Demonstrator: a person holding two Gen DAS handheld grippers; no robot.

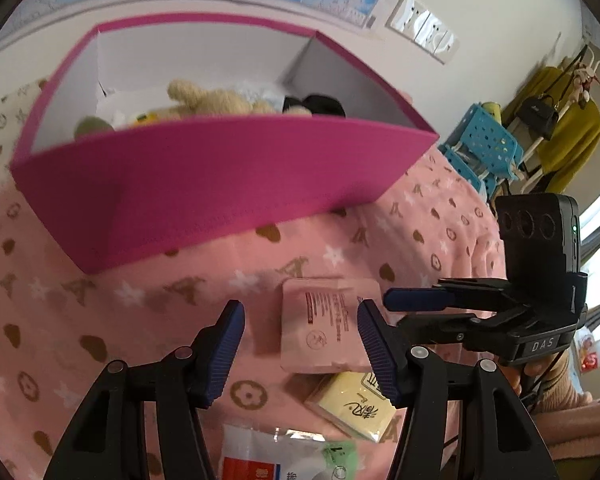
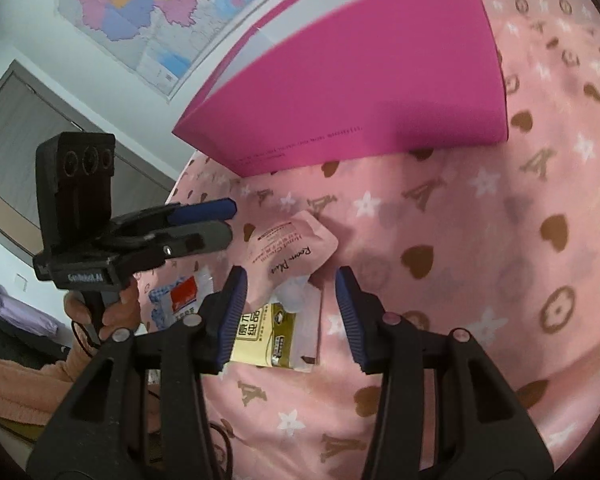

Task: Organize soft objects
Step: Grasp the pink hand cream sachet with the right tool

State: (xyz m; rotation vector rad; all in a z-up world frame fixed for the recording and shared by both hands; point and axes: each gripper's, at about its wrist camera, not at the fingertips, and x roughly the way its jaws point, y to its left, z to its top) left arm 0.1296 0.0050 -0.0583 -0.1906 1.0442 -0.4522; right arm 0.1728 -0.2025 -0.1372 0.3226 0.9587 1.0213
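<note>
A magenta box with white inner walls sits on a pink blanket printed with brown hearts, stars and letters; it fills the upper left and centre of the left wrist view. Inside it, seen over the near wall, lie a cream plush toy, something black beside it, and a green and a yellow thing at the left end that are too blurred to name.

In front of the box, in the lower centre of that view, three soft packets lie close together on the blanket. A pink sachet lies flat, nearest the box. A yellow tissue pack sits just below it, its upper edge tucked under the sachet. A clear bag with a red and blue label lies at the bottom edge.

The left gripper hangs over the blanket with its blue pads apart and nothing between them; the sachet shows through the gap, nearer its right finger. The right gripper is likewise parted and holds nothing; in its own view the sachet and tissue pack lie beyond the gap between its fingers. Each gripper shows at the side of the other's view, held by a hand in a fuzzy peach sleeve.
</note>
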